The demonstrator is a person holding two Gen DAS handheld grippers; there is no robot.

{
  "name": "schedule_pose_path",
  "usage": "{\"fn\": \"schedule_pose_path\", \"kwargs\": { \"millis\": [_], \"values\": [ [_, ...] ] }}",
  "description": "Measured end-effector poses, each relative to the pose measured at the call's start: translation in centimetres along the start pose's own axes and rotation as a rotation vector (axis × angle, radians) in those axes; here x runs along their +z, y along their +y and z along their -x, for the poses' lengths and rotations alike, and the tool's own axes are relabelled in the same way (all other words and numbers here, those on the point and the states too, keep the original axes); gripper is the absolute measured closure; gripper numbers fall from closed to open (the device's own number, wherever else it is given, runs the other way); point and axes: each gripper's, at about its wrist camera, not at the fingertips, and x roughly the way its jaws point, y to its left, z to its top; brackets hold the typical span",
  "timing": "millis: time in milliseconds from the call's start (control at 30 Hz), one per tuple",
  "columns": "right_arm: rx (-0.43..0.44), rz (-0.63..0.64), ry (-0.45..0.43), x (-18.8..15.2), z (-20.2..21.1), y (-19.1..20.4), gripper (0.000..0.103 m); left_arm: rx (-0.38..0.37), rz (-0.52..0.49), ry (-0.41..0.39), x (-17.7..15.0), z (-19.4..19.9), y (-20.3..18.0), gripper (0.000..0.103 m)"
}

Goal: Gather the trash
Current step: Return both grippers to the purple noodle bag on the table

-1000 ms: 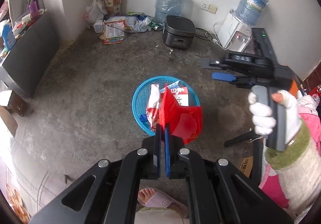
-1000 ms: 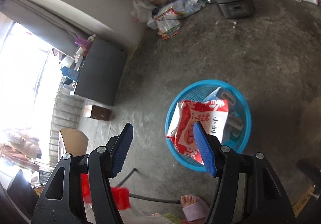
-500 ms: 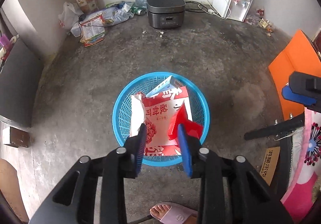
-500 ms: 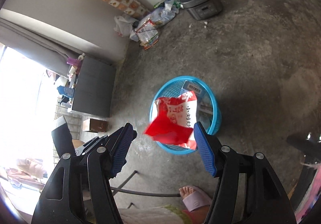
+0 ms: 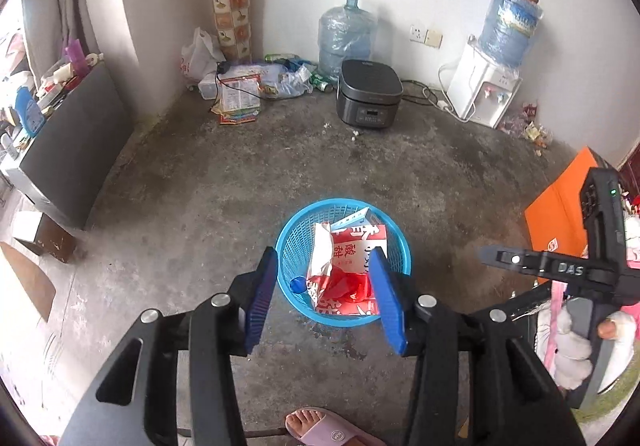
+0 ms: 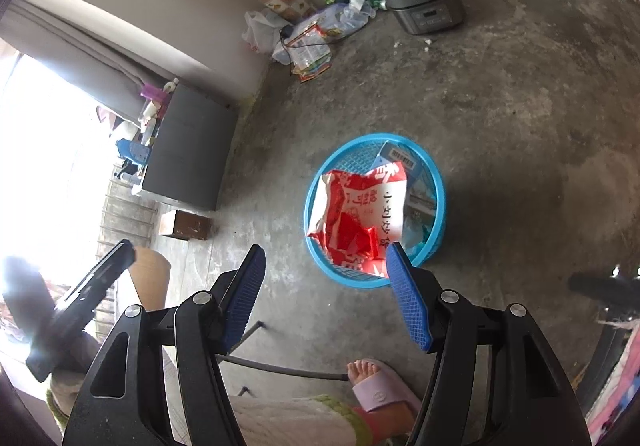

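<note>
A blue mesh basket (image 5: pixel 297 242) (image 6: pixel 437 182) stands on the concrete floor. In it lie a red and white snack bag (image 5: pixel 360 246) (image 6: pixel 380 198) and a crumpled red wrapper (image 5: pixel 344 284) (image 6: pixel 352 236). My left gripper (image 5: pixel 323 262) hangs above the basket's near side. Its jaws are opening and nothing is between them. My right gripper (image 6: pixel 326 250) hovers open and empty, just short of the basket's near left rim. A hand in a white glove holds the right gripper's handle (image 5: pixel 576 330).
A black rice cooker (image 5: pixel 370 98), a water bottle (image 5: pixel 346 38) and a white dispenser (image 5: pixel 484 94) line the far wall. Loose litter (image 5: pixel 248 90) lies in the corner, more wrappers (image 5: pixel 528 126) by the dispenser. A dark cabinet (image 5: pixel 68 150) stands left, an orange board (image 5: pixel 560 214) right, a slippered foot (image 5: pixel 320 426) below.
My left gripper went from shut on the red wrapper to open. The wrapper dropped into the basket. The left gripper drew back and up. The right gripper stayed open.
</note>
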Motion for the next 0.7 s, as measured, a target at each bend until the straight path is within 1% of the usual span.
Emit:
{"fn": "schedule_pose_path", "kwargs": {
  "millis": [133, 233, 300, 367, 500, 600, 700],
  "values": [
    [-0.023, 0.086, -0.004, -1.0, 0.3, 2.3, 0.043, -0.001, 0.038, -0.104, -2.1, 6.3, 1.4, 0.048],
    [-0.03, 0.173, -0.024, -1.8, 0.8, 4.5, 0.043, 0.017, 0.085, -0.177, -4.2, 10.8, 2.5, 0.041],
    [-0.019, 0.229, -0.04, -2.3, 1.4, 6.0, 0.039, 0.038, 0.121, -0.216, -5.8, 13.3, 3.2, 0.034],
    [-0.007, 0.28, -0.056, -2.9, 2.0, 7.6, 0.037, 0.062, 0.156, -0.253, -7.4, 15.6, 3.8, 0.029],
    [0.012, 0.388, -0.097, -4.1, 3.1, 10.6, 0.03, 0.138, 0.219, -0.317, -10.9, 19.6, 4.9, 0.02],
    [0.033, 0.459, -0.117, -5.2, 3.7, 12.7, 0.024, 0.183, 0.271, -0.353, -13.4, 22.3, 5.7, 0.018],
    [0.049, 0.517, -0.131, -6.2, 4.2, 14.5, 0.019, 0.209, 0.333, -0.393, -15.5, 24.7, 6.5, 0.016]
  ]
}}
